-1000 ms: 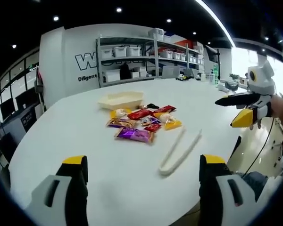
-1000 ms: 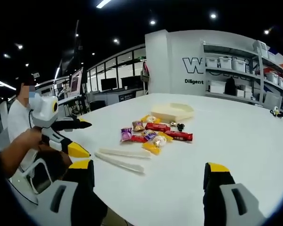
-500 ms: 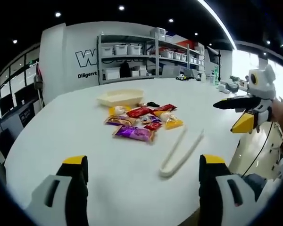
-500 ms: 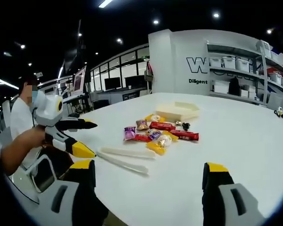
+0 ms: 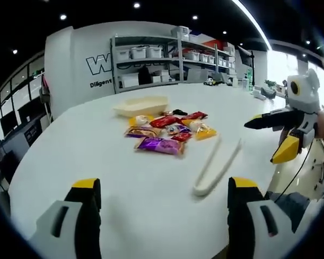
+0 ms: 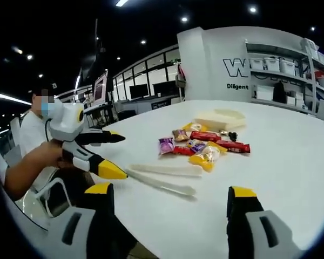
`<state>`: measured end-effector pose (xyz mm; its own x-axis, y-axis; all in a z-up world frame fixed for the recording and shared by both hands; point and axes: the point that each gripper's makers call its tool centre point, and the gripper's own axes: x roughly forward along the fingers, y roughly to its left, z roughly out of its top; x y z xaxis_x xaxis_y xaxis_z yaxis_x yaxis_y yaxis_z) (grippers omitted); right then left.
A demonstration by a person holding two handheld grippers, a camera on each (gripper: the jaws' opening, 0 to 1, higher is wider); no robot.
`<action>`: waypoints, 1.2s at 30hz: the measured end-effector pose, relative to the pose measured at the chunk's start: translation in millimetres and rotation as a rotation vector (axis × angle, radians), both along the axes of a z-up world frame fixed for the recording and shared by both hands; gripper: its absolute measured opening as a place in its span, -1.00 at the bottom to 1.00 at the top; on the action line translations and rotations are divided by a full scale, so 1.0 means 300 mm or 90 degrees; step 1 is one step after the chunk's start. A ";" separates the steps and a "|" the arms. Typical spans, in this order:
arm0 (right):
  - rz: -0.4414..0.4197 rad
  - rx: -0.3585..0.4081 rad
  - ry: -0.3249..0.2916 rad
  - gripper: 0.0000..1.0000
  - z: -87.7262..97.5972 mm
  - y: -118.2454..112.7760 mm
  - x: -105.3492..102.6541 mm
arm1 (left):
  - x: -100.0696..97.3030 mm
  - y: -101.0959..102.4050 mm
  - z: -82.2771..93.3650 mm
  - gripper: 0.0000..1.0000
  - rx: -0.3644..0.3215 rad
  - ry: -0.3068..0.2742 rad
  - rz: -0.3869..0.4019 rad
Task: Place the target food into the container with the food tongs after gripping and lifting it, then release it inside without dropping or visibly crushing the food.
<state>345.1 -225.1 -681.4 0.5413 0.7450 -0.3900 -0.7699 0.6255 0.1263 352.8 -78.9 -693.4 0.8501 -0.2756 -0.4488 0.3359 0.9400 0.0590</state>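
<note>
White food tongs (image 5: 216, 166) lie flat on the white round table (image 5: 86, 145), just in front of a pile of wrapped snacks (image 5: 167, 129). A shallow cream container (image 5: 142, 105) stands behind the pile. My left gripper (image 5: 164, 189) is open and empty, short of the tongs. In the right gripper view the tongs (image 6: 162, 175) lie near my right gripper (image 6: 170, 191), which is also open and empty. The snacks (image 6: 205, 145) and the container (image 6: 221, 118) lie beyond. Each gripper appears in the other's view, open: the right gripper (image 5: 261, 143) and the left gripper (image 6: 124, 156).
A person (image 6: 29, 135) holds the grippers at the table's edge. Metal shelves with white bins (image 5: 151, 59) stand against the far wall. More small items (image 5: 216, 81) sit at the far side of the table. Bare tabletop surrounds the snack pile.
Both views have drawn a little closer to the tongs and snacks. In the right gripper view the left gripper now reaches further in towards the tongs. Both grippers stay open.
</note>
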 end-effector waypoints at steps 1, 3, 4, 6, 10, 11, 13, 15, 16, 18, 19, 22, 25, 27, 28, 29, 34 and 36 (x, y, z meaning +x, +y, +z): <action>0.001 0.002 0.001 0.70 0.000 0.003 -0.001 | -0.001 0.001 -0.001 0.93 0.001 0.001 0.000; 0.007 0.017 0.008 0.68 0.003 0.016 -0.006 | -0.002 0.001 -0.001 0.92 0.001 0.000 0.001; 0.010 0.032 0.014 0.68 0.007 0.026 -0.007 | -0.003 0.000 -0.002 0.92 -0.004 0.000 0.001; 0.015 0.043 0.021 0.66 0.009 0.036 -0.010 | -0.004 -0.001 -0.005 0.92 -0.008 0.003 0.001; 0.022 0.063 0.035 0.63 0.010 0.058 -0.015 | -0.004 -0.008 -0.006 0.92 -0.007 0.004 -0.005; 0.025 0.066 0.037 0.63 0.009 0.064 -0.016 | -0.003 -0.009 -0.004 0.92 -0.008 0.002 -0.005; 0.027 0.060 0.039 0.62 0.000 0.072 -0.017 | -0.004 -0.012 -0.003 0.92 -0.010 0.002 -0.006; 0.032 0.051 0.038 0.62 -0.010 0.075 -0.021 | -0.006 -0.011 -0.003 0.92 -0.011 0.002 -0.005; 0.036 0.048 0.040 0.60 -0.014 0.075 -0.026 | -0.006 -0.010 -0.003 0.92 -0.012 0.002 -0.005; 0.042 0.046 0.045 0.56 -0.018 0.076 -0.037 | -0.008 -0.007 -0.008 0.92 -0.015 0.005 -0.004; 0.043 0.046 0.047 0.57 -0.019 0.076 -0.041 | -0.009 -0.006 -0.011 0.92 -0.018 0.006 -0.003; 0.043 0.052 0.044 0.55 -0.015 0.076 -0.047 | -0.010 -0.002 -0.021 0.92 -0.019 0.011 -0.001; 0.048 0.051 0.048 0.54 -0.017 0.080 -0.050 | -0.010 -0.003 -0.024 0.91 -0.019 0.012 -0.001; 0.052 0.047 0.048 0.54 -0.020 0.085 -0.052 | -0.010 -0.005 -0.022 0.91 -0.020 0.010 -0.001; 0.053 0.044 0.046 0.54 -0.020 0.086 -0.052 | -0.010 -0.006 -0.021 0.91 -0.021 0.009 0.000; 0.054 0.036 0.044 0.53 -0.022 0.085 -0.052 | -0.009 -0.007 -0.019 0.91 -0.021 0.007 -0.001; 0.052 0.032 0.042 0.50 -0.021 0.079 -0.057 | -0.008 -0.008 -0.025 0.91 -0.027 0.012 -0.004; 0.052 0.031 0.043 0.49 -0.022 0.076 -0.061 | -0.005 -0.001 -0.033 0.91 -0.016 0.014 -0.002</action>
